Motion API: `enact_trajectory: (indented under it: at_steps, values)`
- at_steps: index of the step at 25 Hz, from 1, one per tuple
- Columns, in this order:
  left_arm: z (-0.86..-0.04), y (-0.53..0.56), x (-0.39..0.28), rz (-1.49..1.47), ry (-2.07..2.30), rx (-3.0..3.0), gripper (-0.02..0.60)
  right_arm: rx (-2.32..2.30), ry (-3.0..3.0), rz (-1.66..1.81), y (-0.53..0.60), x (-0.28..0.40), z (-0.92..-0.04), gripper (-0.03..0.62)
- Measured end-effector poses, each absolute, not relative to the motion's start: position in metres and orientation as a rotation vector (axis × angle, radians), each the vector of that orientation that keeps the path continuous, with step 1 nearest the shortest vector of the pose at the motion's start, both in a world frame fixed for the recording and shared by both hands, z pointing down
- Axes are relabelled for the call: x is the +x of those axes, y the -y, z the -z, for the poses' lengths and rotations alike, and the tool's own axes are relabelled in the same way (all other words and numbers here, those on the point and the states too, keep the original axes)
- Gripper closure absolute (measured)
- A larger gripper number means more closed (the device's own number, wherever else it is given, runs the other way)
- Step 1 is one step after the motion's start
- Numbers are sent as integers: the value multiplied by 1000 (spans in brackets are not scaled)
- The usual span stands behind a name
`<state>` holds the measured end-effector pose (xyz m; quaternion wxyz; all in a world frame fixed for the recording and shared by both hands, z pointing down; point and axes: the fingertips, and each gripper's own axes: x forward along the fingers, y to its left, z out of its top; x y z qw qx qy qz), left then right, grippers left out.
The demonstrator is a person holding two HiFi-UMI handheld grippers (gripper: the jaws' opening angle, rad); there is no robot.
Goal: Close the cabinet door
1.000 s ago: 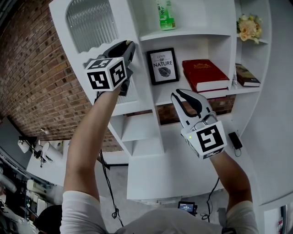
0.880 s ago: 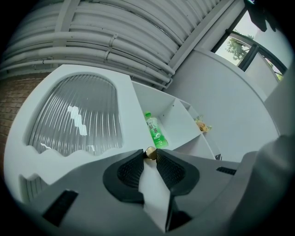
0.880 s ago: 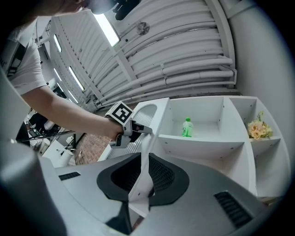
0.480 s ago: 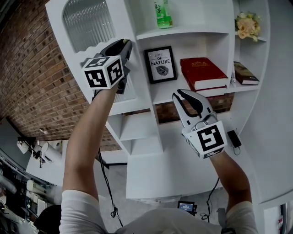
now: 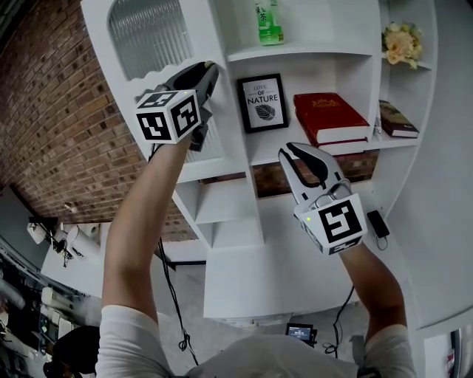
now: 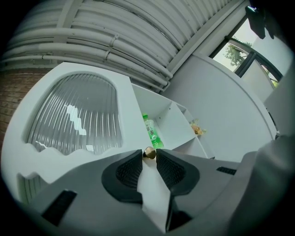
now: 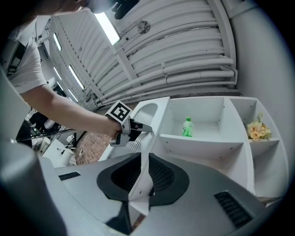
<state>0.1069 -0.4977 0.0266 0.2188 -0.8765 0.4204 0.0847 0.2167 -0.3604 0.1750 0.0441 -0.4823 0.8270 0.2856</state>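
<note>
1. Looking through the head view, I saw the white cabinet door (image 6: 130, 115) standing swung out from the shelf unit (image 5: 244, 273), not shut, at the unit's upper left with a brick wall (image 5: 52, 133) behind it
2. My left gripper (image 5: 207, 74) was raised to the door's free edge, and in the left gripper view its jaws were clamped on the small brass knob (image 6: 149, 153), which sat right at their tips
3. The door's arched pane of ribbed glass (image 5: 144, 40) lay to the left of the knob in that view
4. My right gripper (image 5: 294, 155) hung lower, in front of the shelves, well apart from the door
5. In the right gripper view its jaws stood a little apart with nothing held between them; only the cabinet showed through the gap
6. On the top open shelf I saw a green bottle (image 5: 269, 22) standing upright
7. On the shelf beneath it a framed print (image 5: 262, 105) reading "LOVE OF NATURE" stood upright, and a red book (image 5: 330, 118) lay flat just beside it on the right
8. In the right-hand column a bunch of pale flowers (image 5: 403, 46) sat on the upper shelf and a dark book (image 5: 399, 122) lay on the one below
9. A black cable (image 5: 174, 295) hung down beneath my left arm
</note>
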Motion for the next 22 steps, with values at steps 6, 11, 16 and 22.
enact_trajectory:
  at_steps: [6, 11, 16, 22]
  values:
    - [-31, 483, 98, -283, -1156, -2434, 494, -1449, -2533, -897, 357, 214, -172, 526]
    - [-31, 464, 91, -340, -1126, -2462, 495, -1435, -2536, -907, 355, 208, -170, 526]
    - [-33, 444, 85, -355, -1102, -2446, 506, -1426, -2534, -913, 351, 201, -169, 527]
    - [-54, 428, 78, -372, -1087, -2476, 537, -1434, -2542, -910, 350, 201, -171, 528]
